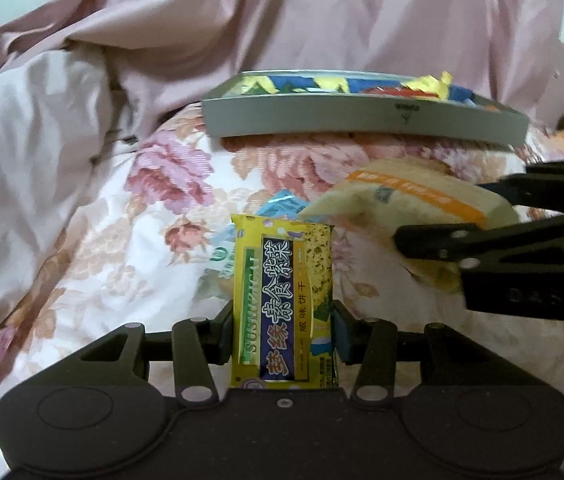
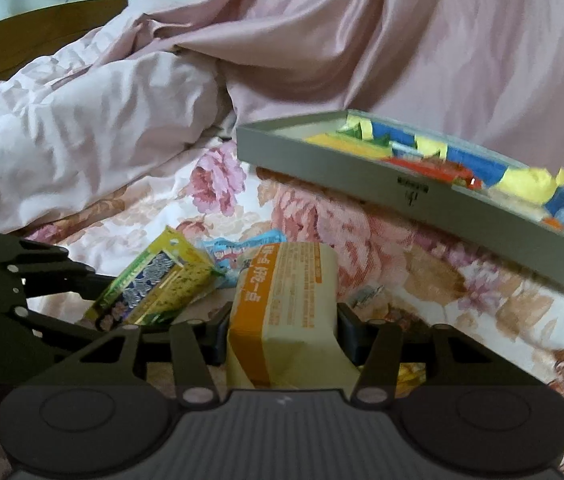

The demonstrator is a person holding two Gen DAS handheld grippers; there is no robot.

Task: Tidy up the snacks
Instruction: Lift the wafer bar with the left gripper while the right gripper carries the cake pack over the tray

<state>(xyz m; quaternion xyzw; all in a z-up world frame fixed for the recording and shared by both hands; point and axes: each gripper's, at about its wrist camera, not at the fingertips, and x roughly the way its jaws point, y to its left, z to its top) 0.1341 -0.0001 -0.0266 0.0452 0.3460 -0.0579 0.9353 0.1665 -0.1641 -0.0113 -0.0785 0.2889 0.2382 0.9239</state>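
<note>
My left gripper [image 1: 283, 330] is shut on a yellow cracker packet [image 1: 282, 280] with a dark blue label, held upright above the floral bedsheet. The same yellow packet [image 2: 154, 284] shows at the left of the right wrist view, in the other gripper's fingers. My right gripper [image 2: 282, 332] is shut on a cream snack packet [image 2: 285, 312] with an orange band, and that cream packet [image 1: 409, 204] appears at the right of the left wrist view. A grey tray [image 1: 321, 118] holding several colourful snacks lies further back on the bed, and its near wall [image 2: 321, 166] is plain in the right wrist view.
Light blue wrappers [image 2: 230, 250] lie on the floral sheet [image 2: 361, 232] under both held packets. A crumpled pink quilt [image 2: 82, 120] rises behind and to the left of the tray. A wooden headboard [image 2: 22, 36] shows at the far left.
</note>
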